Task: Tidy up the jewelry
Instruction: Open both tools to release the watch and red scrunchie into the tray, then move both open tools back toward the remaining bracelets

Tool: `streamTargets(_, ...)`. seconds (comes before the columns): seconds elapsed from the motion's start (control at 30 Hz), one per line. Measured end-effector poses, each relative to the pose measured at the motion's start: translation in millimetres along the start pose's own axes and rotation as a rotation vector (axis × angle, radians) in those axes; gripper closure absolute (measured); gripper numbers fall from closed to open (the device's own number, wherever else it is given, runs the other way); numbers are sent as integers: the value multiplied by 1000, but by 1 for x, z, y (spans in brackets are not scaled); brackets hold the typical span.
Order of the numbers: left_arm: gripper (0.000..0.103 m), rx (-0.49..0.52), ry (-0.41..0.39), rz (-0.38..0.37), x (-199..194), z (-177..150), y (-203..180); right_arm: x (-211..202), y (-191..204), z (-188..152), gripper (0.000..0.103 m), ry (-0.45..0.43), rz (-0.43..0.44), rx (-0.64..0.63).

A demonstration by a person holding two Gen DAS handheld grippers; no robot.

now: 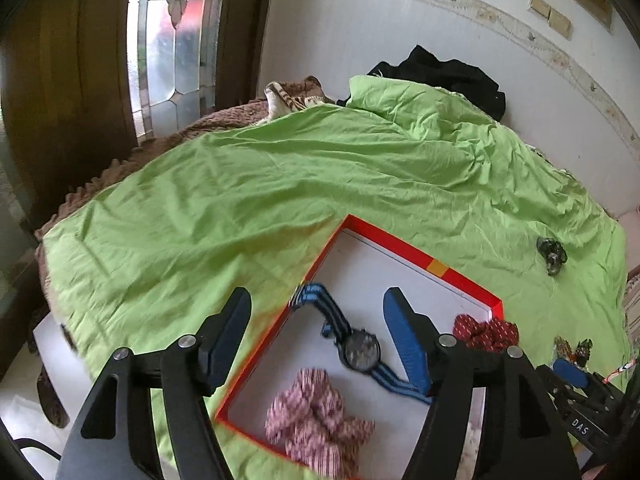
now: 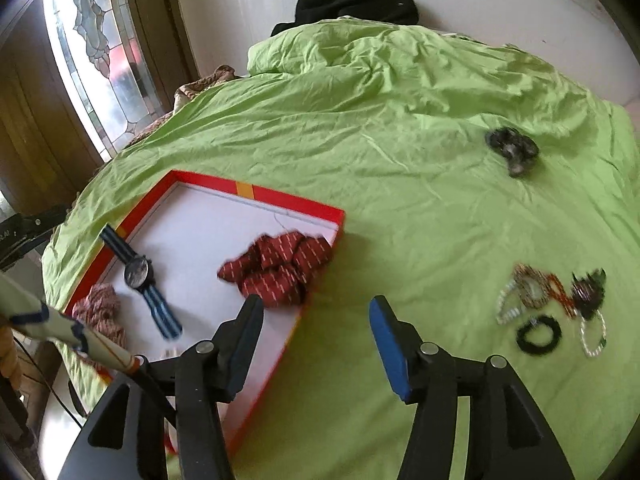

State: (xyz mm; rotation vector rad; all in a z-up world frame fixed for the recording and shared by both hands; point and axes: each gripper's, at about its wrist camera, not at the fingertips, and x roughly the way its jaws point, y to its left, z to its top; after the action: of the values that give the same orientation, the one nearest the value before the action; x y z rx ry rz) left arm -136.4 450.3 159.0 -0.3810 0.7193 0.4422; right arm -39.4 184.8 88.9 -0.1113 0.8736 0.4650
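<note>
A red-rimmed white tray [image 1: 400, 246] lies on the green sheet. In it are a watch [image 1: 362, 350] with a blue striped strap, a pink striped scrunchie [image 1: 316, 420] and a red scrunchie [image 1: 486, 330]. My left gripper [image 1: 318, 294] hangs open above the tray's left side, with the watch below its fingers and untouched. My right gripper [image 2: 316, 302] is open over the tray's [image 2: 296, 200] near right edge, next to the red scrunchie [image 2: 280, 272], holding nothing. A small heap of bracelets and beads [image 2: 552, 300] lies on the sheet to its right.
A dark scrunchie [image 2: 512, 148] lies farther back on the sheet. Black clothing [image 2: 356, 4] is piled against the white wall. A brown blanket [image 1: 240, 114] and a stained-glass window [image 1: 172, 40] are at the back left. A sleeve [image 2: 40, 320] crosses the lower left.
</note>
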Motion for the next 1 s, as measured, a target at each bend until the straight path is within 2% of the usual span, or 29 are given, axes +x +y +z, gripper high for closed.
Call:
streamTargets(0.3, 33, -5, 50, -36, -38, -44, -20, -38, -38, -52, 42, 16, -26, 73)
streamTargets(0.63, 33, 115, 89, -68, -63, -77, -85, -73, -93, -98, 41, -3, -68, 177)
streamTargets(1.0, 31, 263, 130, -103, -63, -100, -156, -100, -178, -138, 39, -18, -131, 348)
